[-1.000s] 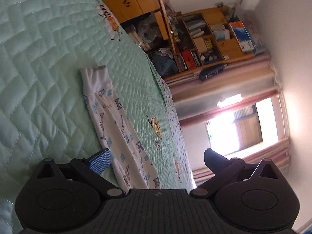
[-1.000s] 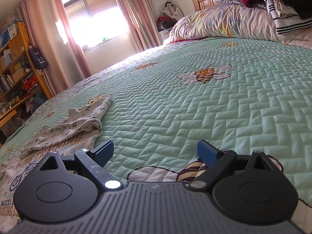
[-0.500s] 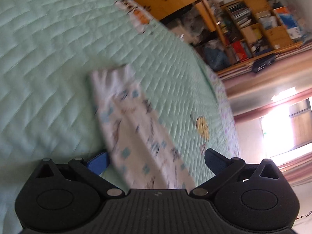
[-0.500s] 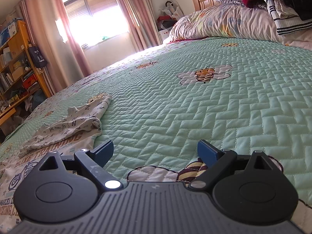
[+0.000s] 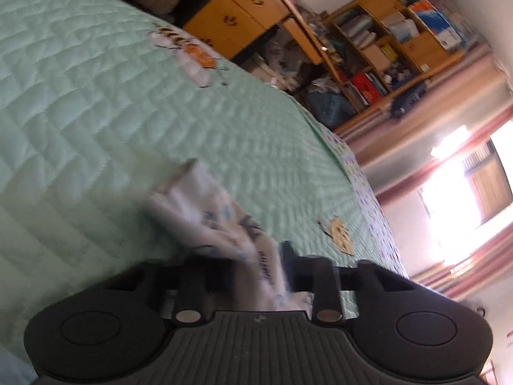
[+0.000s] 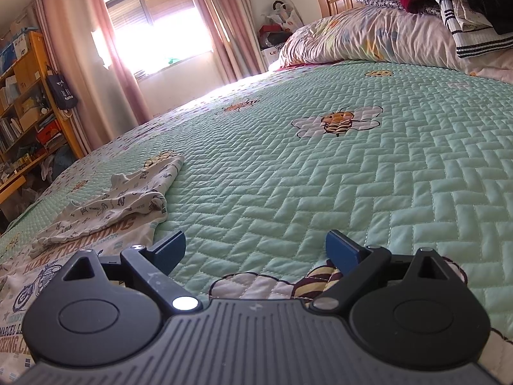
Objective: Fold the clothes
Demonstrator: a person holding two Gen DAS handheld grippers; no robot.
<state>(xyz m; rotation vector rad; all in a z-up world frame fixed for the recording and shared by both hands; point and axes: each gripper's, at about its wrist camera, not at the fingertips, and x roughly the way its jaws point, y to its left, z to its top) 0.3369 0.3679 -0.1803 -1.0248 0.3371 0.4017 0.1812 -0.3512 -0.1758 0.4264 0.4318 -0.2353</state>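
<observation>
Over the quilt (image 5: pixel 96 102), the rolled left hand-held gripper (image 5: pixel 256 266) (jaws just closing) pinches the printed sleeve (image 5: pixel 224 224).

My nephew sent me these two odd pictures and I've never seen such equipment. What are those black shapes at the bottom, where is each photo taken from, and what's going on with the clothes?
There is no robot: a person holds a black two-finger gripper in each hand, each with a wide-angle camera looking along its fingers. The black shapes are the grippers' own bodies.

The tilted, blurry picture comes from the left gripper. Its jaws have just been closing and now pinch a white garment with blue and dark letter print, bunched between them.

The other picture comes from the right gripper, which is open with nothing between its blue pads, just above the mint-green quilted bedspread with bees.

That view also shows a white letter-print garment lying partly on a white T-shirt with orange "TRAINING" lettering. Pillows and piled clothes sit by the headboard.
</observation>
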